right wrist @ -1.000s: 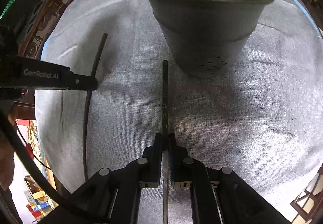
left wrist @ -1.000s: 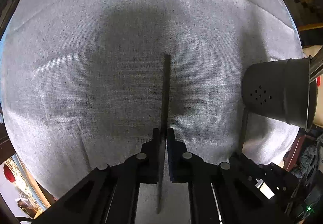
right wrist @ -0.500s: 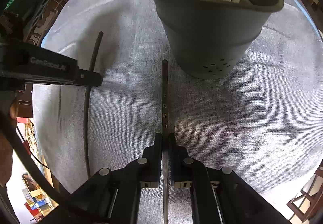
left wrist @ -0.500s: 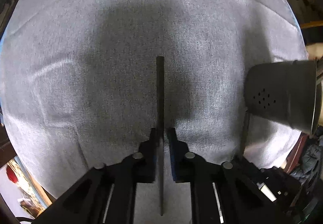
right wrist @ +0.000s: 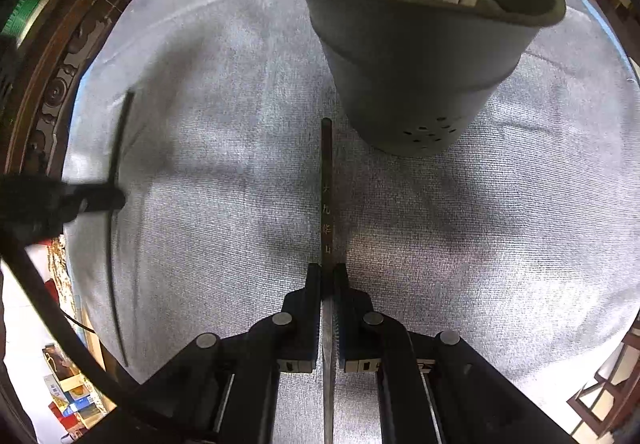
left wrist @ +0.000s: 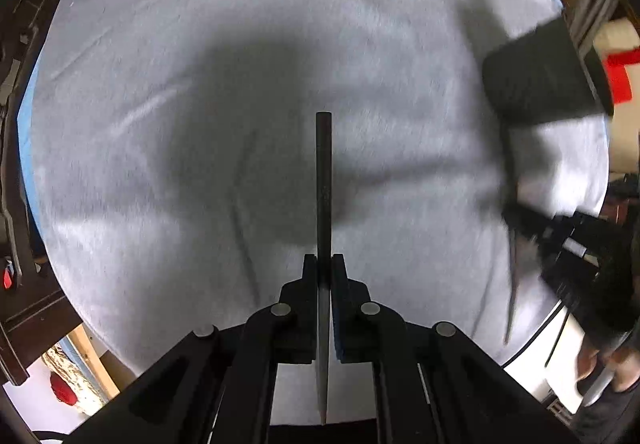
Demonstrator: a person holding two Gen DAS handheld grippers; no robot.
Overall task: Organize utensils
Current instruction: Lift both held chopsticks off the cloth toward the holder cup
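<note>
Left gripper (left wrist: 324, 264) was clamped on a dark chopstick (left wrist: 323, 179), long axis straight ahead along the fingers over grey cloth (left wrist: 168, 147). Right gripper (right wrist: 328, 274) pinched a second chopstick (right wrist: 327, 187), blunt end pointing forward, just beside the utensil holder (right wrist: 420, 55).

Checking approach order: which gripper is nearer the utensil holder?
Right. The right gripper faces the utensil holder closely; the left gripper sits farther off, holder to its right.
</note>
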